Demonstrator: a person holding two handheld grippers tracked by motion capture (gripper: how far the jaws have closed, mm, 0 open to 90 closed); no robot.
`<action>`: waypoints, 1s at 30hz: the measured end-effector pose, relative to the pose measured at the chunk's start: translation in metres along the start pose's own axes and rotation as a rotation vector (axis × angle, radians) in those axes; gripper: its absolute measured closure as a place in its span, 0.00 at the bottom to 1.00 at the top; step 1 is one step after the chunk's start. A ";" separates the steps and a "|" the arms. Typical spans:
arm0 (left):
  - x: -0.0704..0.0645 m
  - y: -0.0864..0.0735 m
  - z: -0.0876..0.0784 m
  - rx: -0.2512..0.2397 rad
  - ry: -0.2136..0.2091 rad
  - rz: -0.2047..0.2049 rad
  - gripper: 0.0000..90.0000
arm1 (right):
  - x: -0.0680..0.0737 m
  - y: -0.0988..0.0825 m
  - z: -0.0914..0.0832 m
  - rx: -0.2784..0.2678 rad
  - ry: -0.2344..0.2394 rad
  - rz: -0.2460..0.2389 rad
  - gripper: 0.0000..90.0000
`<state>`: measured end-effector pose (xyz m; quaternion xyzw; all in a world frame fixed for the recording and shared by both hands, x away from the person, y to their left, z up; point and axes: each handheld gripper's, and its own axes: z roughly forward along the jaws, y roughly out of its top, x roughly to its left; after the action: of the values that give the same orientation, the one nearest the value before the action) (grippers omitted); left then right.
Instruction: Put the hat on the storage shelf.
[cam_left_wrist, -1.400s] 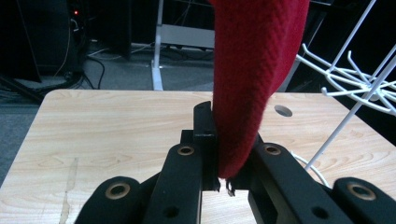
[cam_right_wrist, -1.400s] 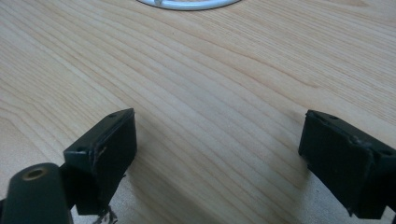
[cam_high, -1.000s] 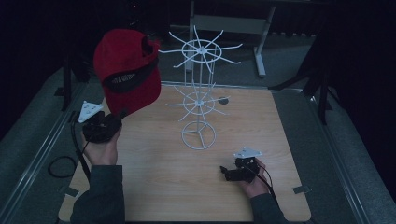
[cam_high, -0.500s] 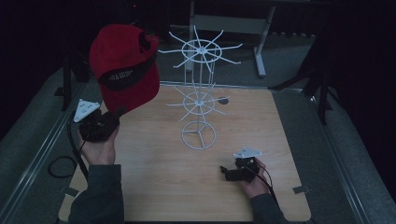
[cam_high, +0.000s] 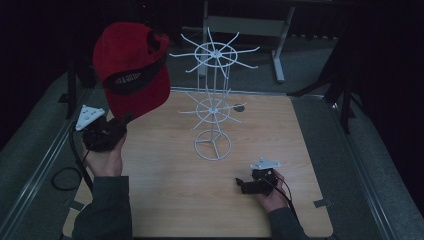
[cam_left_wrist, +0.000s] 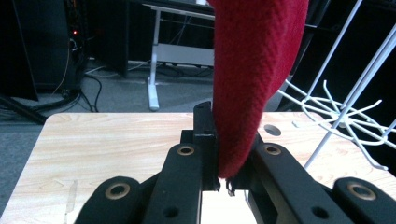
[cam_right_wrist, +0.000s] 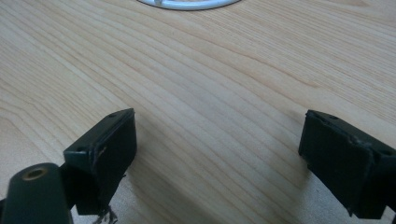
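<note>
Cap (cam_high: 131, 70): red, with a dark band bearing pale lettering too small to read; held up in the air above the worktop's 9 o'clock edge, at about 10 o'clock from the rack's base. Its lower edge hangs down into the left hand-held gripper. In the left gripper view the red cloth (cam_left_wrist: 254, 84) drops between the two black jaws and is pinched there.

Left hand-held gripper (cam_high: 114, 131): clamped on the cap's lower edge, jaws drawn tight on the cloth. It sits over the worktop's 9 o'clock side, gripped by the left hand (cam_high: 105, 157), a grey plate on top, its cable trailing off the worktop edge toward 8 o'clock.

Rack (cam_high: 214, 107): white wire stand, upright near the worktop's centre, with two tiers of radiating hooks and a ring base. The cap is just beside the upper tier at its 9 o'clock; whether cloth touches a hook is hard to tell in the dim light.

Right hand-held gripper (cam_high: 243, 183): jaws spread wide with nothing between them, lying low on the worktop at about 5 o'clock from the rack's base, well apart from the cap. In the right gripper view bare wood grain lies between its jaws.

Worktop (cam_high: 165, 200): pale wood, square, with a small dark hole near its far edge.
</note>
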<state>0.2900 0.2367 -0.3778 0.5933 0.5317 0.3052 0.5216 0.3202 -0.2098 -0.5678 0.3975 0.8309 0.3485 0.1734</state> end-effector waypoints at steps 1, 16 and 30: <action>-0.001 0.001 0.000 -0.002 -0.002 0.003 0.95 | 0.000 0.000 0.000 0.000 0.000 0.000 0.12; -0.009 0.004 -0.009 -0.035 -0.013 0.026 0.95 | 0.000 0.000 0.000 0.000 0.000 0.000 0.12; -0.019 0.009 -0.016 -0.060 -0.036 0.048 0.95 | 0.000 0.000 0.000 0.002 0.001 0.000 0.12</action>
<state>0.2731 0.2242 -0.3616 0.5955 0.4984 0.3227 0.5411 0.3201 -0.2098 -0.5677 0.3975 0.8313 0.3479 0.1729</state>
